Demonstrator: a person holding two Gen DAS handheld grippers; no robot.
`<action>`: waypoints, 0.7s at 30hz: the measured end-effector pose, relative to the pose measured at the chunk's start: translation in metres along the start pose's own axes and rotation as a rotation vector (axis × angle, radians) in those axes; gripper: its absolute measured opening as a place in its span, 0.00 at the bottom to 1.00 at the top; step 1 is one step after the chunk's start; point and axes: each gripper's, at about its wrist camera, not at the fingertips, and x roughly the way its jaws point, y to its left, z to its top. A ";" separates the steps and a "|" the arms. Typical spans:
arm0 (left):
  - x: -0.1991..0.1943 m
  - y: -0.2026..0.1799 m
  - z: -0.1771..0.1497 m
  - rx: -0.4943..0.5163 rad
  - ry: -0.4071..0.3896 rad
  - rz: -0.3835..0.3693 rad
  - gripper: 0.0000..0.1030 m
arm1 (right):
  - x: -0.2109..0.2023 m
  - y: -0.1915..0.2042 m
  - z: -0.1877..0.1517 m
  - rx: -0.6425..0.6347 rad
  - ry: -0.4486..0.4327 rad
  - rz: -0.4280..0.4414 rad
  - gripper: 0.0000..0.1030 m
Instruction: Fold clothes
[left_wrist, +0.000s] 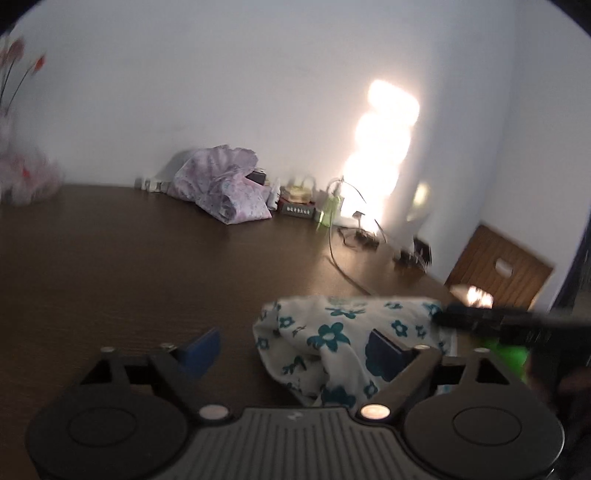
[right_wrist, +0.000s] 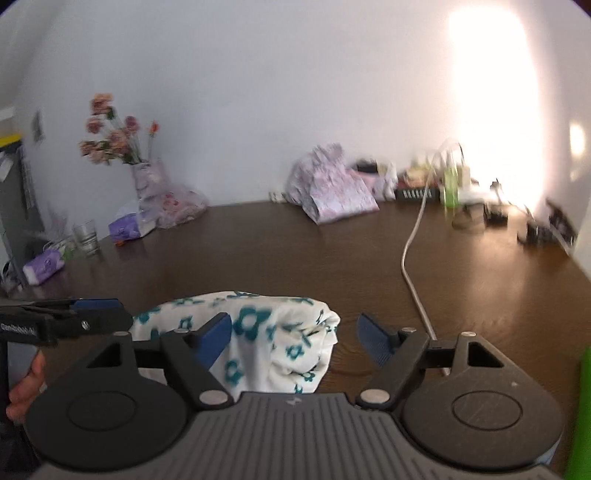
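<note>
A bunched white garment with teal flowers lies on the dark wooden table. My left gripper is open, jaws wide, with the garment's left part between them; its right blue pad is against the fabric. My right gripper is also open, straddling the garment's right end, with its left pad in front of the cloth. Each gripper shows in the other's view: the right gripper at the garment's right end, the left gripper at its left end.
A crumpled lilac floral bundle sits by the back wall. Beside it are small boxes and a power strip, with a white cable trailing forward. A flower vase, a glass and packets stand at the left.
</note>
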 end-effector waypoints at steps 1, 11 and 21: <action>0.003 -0.009 -0.001 0.020 0.028 0.005 0.85 | -0.006 0.001 -0.001 -0.013 -0.002 0.017 0.75; 0.042 -0.022 0.013 -0.093 0.132 -0.207 0.27 | -0.029 -0.014 0.015 0.124 -0.050 0.277 0.06; 0.106 -0.021 0.097 -0.106 0.049 -0.047 0.35 | 0.034 -0.076 0.064 0.388 -0.029 0.044 0.38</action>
